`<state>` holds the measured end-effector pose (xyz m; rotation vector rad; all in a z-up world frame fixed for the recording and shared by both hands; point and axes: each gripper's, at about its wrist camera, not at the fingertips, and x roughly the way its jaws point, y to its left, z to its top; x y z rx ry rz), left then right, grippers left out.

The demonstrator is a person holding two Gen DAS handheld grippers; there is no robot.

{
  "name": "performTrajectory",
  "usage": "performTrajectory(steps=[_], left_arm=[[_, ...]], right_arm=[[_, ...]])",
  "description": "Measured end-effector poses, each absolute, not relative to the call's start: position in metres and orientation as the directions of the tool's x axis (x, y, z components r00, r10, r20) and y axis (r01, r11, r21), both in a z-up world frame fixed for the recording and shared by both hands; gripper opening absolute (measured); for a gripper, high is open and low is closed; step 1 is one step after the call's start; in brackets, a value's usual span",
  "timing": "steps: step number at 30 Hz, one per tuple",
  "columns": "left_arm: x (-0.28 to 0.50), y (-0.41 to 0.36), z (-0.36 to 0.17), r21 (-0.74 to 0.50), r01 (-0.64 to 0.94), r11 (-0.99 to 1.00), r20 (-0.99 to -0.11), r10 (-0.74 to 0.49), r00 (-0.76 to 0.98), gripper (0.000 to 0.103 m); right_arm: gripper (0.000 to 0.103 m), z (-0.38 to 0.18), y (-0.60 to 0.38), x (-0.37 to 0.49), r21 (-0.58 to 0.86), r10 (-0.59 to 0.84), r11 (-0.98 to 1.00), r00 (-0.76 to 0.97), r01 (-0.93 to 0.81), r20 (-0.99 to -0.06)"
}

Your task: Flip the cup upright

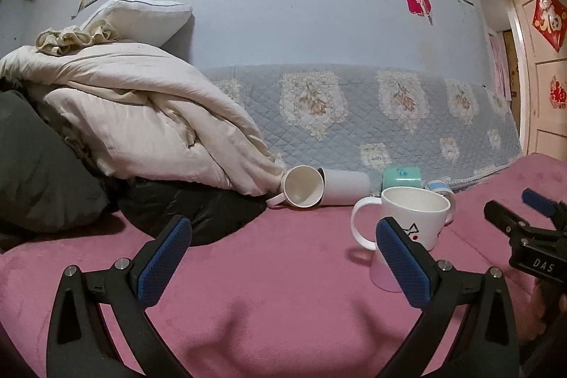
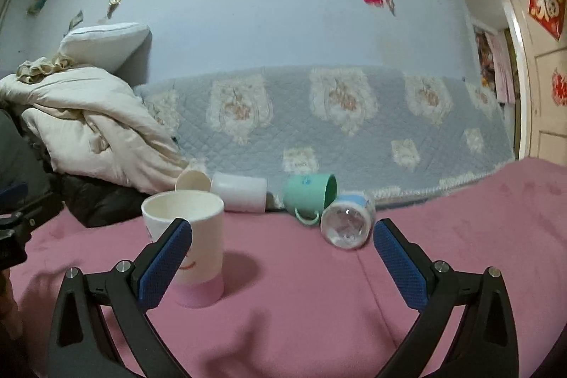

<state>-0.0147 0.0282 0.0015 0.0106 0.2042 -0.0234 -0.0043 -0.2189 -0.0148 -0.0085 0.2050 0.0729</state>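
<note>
A white mug with a pink base (image 1: 407, 222) stands upright on the pink blanket, also in the right wrist view (image 2: 193, 236). Behind it lie a white mug on its side (image 1: 304, 186) (image 2: 193, 181), a white cylinder cup on its side (image 1: 345, 188) (image 2: 242, 192), a green mug on its side (image 2: 310, 193) (image 1: 402, 178) and a clear glass cup with a blue band on its side (image 2: 349, 222). My left gripper (image 1: 283, 257) is open and empty, left of the upright mug. My right gripper (image 2: 283, 257) is open and empty, between the upright mug and the glass cup.
A pile of cream bedding (image 1: 141, 116) and dark clothing (image 1: 198, 211) sits at the left. A quilted blue cover (image 1: 354, 116) hangs along the wall behind the cups. The pink blanket (image 1: 283, 307) covers the bed. A door (image 1: 545, 77) is at the right.
</note>
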Motion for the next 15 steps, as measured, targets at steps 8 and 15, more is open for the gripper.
performTrajectory(steps=[8, 15], left_arm=[[-0.017, 0.022, 0.002, 0.041, 0.016, 0.999, -0.204, -0.008, 0.979, 0.103], [-0.019, 0.022, 0.002, 0.036, 0.019, 0.999, -0.196, -0.012, 0.981, 0.103]], right_arm=[[0.103, -0.017, -0.214, -0.005, -0.031, 0.063, 0.997, 0.977, -0.071, -0.206], [0.103, -0.018, -0.204, -0.004, -0.072, 0.061, 0.994, 0.976, -0.078, -0.211]])
